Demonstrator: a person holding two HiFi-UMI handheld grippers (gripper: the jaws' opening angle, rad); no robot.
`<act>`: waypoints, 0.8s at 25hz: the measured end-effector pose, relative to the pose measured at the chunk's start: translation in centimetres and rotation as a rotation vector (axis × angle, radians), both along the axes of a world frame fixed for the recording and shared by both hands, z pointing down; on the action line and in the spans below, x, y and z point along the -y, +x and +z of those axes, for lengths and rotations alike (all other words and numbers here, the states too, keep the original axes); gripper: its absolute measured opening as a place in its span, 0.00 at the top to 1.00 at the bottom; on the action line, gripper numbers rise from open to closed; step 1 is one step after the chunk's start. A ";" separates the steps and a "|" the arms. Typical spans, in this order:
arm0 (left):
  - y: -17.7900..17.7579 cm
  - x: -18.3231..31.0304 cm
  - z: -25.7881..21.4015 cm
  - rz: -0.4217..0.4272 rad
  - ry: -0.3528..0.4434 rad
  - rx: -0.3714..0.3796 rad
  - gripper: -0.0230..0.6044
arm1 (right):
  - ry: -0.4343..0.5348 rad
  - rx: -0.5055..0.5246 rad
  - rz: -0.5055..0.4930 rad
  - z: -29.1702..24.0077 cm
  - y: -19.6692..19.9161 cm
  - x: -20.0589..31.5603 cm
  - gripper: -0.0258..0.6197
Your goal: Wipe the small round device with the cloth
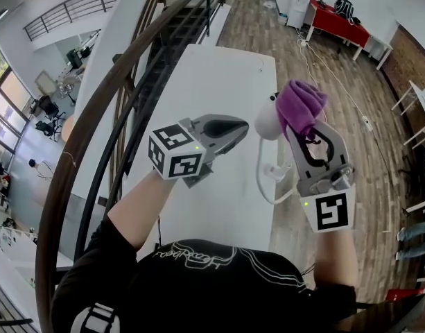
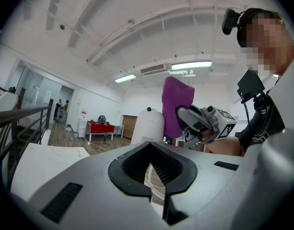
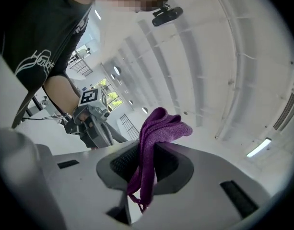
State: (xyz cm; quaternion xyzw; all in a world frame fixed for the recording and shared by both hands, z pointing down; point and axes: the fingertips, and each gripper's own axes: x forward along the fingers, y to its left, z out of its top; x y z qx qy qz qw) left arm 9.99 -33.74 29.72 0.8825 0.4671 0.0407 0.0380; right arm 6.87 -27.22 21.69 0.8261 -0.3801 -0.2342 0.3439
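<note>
The small round white device [image 1: 266, 123] stands near the right edge of the white table [image 1: 219, 75]; in the left gripper view the device [image 2: 147, 125] rises just beyond the jaws. My left gripper [image 1: 241, 126] points at it from the left, held level and shut with nothing between its fingers. My right gripper [image 1: 304, 125] is shut on a purple cloth [image 1: 301, 105], whose bunched end sticks out past the jaws and hangs beside the device's right side. In the right gripper view the cloth [image 3: 154, 138] is pinched in the jaw gap.
A white cable [image 1: 262, 186] runs from the device toward the table's near edge, past a small white plug [image 1: 276, 173]. A dark stair railing [image 1: 108, 109] runs along the table's left side. Wooden floor lies to the right, with a red table [image 1: 337, 21] at the back.
</note>
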 end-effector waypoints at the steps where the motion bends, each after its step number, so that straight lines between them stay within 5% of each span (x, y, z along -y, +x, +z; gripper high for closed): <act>1: 0.0 -0.1 0.0 -0.002 0.000 0.002 0.95 | -0.006 -0.008 0.003 0.1 0.1 0.0 0.86; 20: -1.3 1.0 1.1 -0.016 -0.007 0.024 0.95 | -0.123 -0.034 0.042 5.8 0.4 1.9 0.87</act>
